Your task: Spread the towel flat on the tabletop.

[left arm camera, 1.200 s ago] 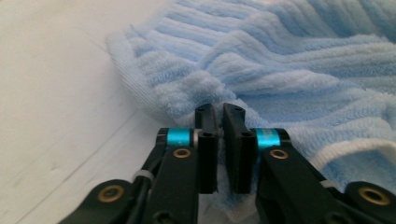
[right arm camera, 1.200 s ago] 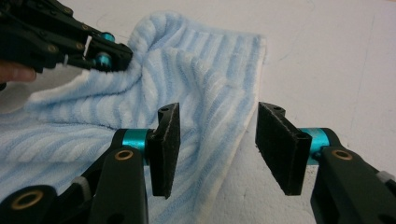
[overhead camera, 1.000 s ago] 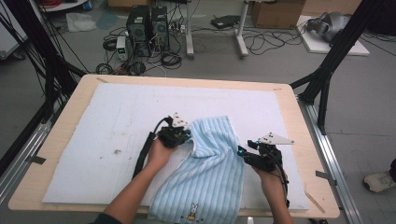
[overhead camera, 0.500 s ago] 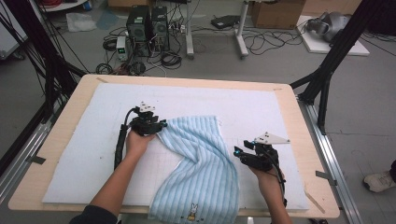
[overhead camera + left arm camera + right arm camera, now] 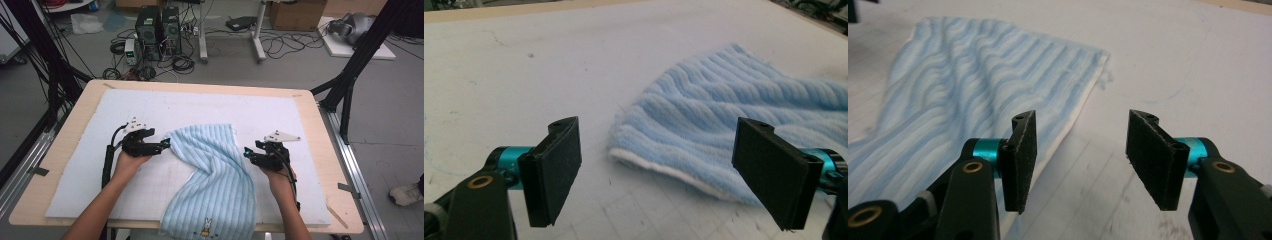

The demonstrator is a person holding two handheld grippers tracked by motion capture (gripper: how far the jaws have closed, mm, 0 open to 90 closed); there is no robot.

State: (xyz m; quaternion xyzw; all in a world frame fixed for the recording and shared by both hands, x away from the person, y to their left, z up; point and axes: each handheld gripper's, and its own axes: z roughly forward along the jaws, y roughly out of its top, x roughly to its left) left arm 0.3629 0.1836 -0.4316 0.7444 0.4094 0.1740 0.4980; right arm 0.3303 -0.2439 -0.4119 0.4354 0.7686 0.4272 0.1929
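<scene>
White mat (image 5: 90, 165) on the table holds a blue striped towel (image 5: 215, 180), soft and floppy. Left gripper (image 5: 164, 145), jaws just spread, and right gripper (image 5: 247, 153) both gape empty beside the towel; I'd pinch its hemmed edges.
</scene>
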